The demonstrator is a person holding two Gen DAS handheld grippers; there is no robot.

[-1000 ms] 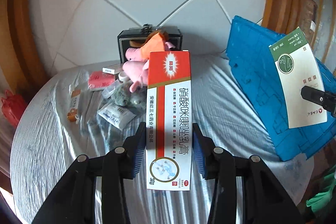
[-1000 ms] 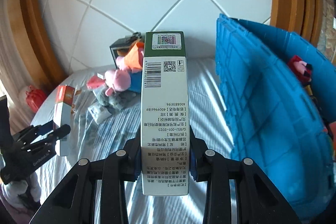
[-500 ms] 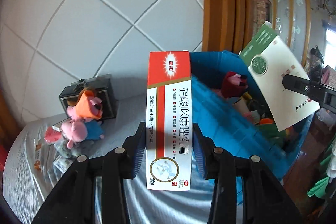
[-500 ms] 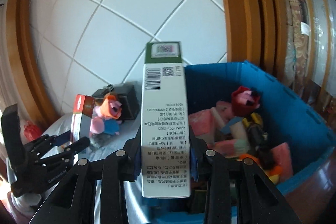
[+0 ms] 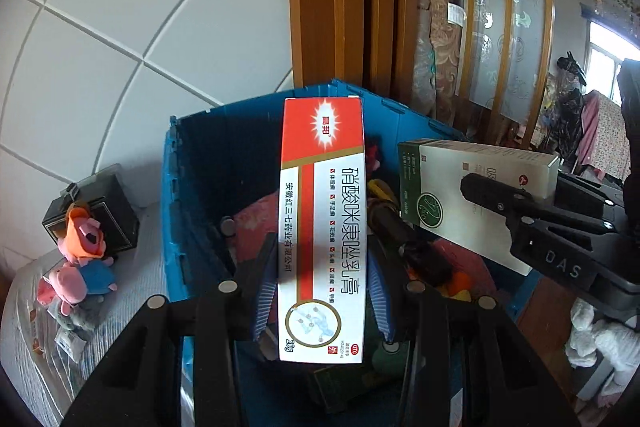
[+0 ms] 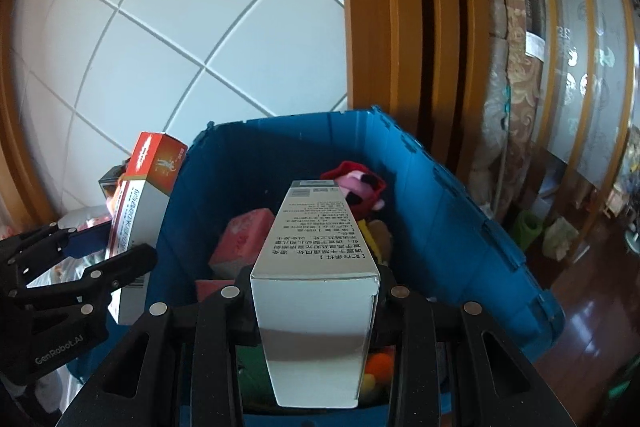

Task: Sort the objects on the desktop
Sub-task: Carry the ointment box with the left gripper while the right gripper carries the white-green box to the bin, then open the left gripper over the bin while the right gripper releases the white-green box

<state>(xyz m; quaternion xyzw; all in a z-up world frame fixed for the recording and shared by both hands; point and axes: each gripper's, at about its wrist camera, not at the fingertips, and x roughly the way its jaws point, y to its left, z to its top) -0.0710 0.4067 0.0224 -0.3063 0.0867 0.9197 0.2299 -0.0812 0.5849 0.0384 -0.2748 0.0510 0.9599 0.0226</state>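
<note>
My left gripper [image 5: 320, 301] is shut on a red and white medicine box [image 5: 322, 227], held lengthwise over the open blue bin [image 5: 188, 195]. My right gripper [image 6: 316, 301] is shut on a white and green medicine box [image 6: 316, 267], also above the blue bin [image 6: 460, 219]. In the left wrist view the right gripper [image 5: 532, 211] and its white and green box [image 5: 460, 195] hang at the right over the bin. In the right wrist view the left gripper [image 6: 88, 267] holds the red and white box [image 6: 140, 207] at the bin's left wall.
The bin holds a red plush toy [image 6: 360, 187], a pink pack [image 6: 240, 243] and other items. Left of it, pig plush toys [image 5: 80, 259] and a black box [image 5: 104, 211] stay on the striped cloth [image 5: 132, 291]. A wooden door frame [image 6: 400, 27] stands behind the bin.
Both grippers have swung right and upward from the cloth-covered table to above the blue bin, each still carrying its box. The right box has tipped, its end face now towards the camera.
</note>
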